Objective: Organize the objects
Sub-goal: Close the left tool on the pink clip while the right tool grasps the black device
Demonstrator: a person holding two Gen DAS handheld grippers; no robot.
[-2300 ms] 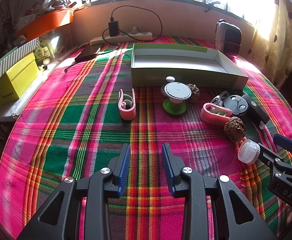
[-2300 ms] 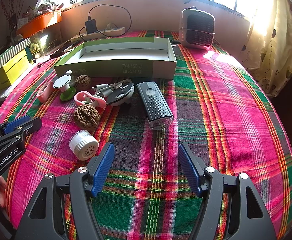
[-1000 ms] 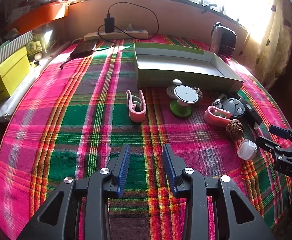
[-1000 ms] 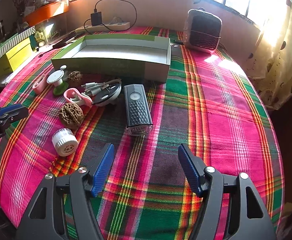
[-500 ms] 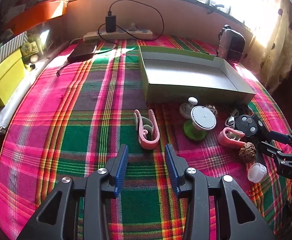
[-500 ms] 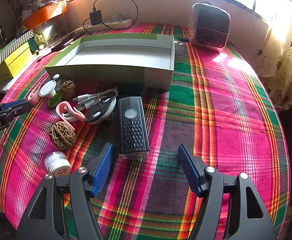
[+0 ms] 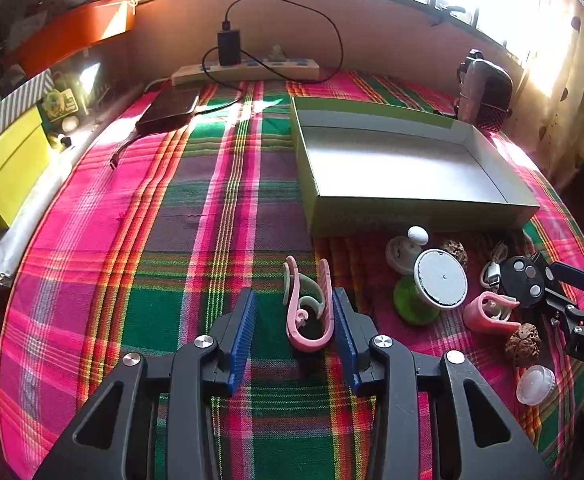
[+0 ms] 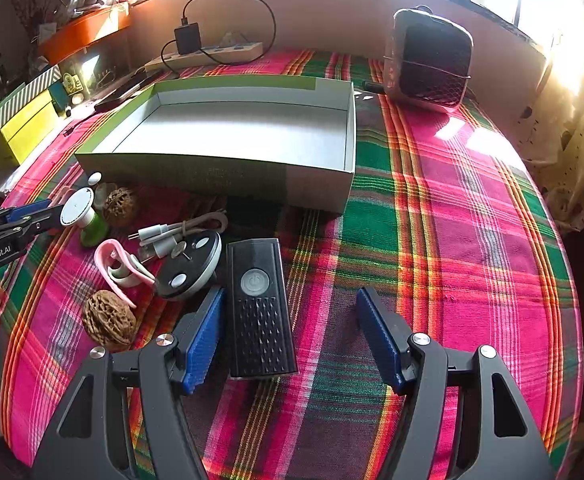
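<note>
Fingers of the left gripper (image 7: pixel 294 330) stand apart around a pink clip (image 7: pixel 307 312), which lies flat on the plaid cloth (image 7: pixel 172 240); the right pad looks to be touching the clip's side, the left pad is clear of it. The right gripper (image 8: pixel 291 338) has its jaws wide apart, straddling the near end of a black remote (image 8: pixel 261 308); the left pad sits just beside the remote's edge, the right pad well clear.

Taking the box (image 8: pixel 228 176) as landmark: it is an open, shallow green-sided box with nothing seen inside. The remote lies in front of its near wall, pointing toward it. Left of the remote, also in front of the box, sit a black round disc (image 8: pixel 190 266) with a bundled cable (image 8: pixel 180 230) resting on it, a second pink clip (image 8: pixel 122 266), a walnut (image 8: pixel 109 322) nearest the camera, another walnut (image 8: pixel 121 206) close to the box wall, and a white-topped green spool (image 8: pixel 86 216). In the left view a white cap (image 7: pixel 536 385) lies farthest out from the box, beyond the near walnut.

Behind the box stand a power strip (image 8: pixel 208 56) with a black charger (image 8: pixel 187 38) plugged in. At the box's far right corner stands a small heater (image 8: pixel 428 66). Left of the box, off the cloth, are yellow boxes (image 8: pixel 24 128).
</note>
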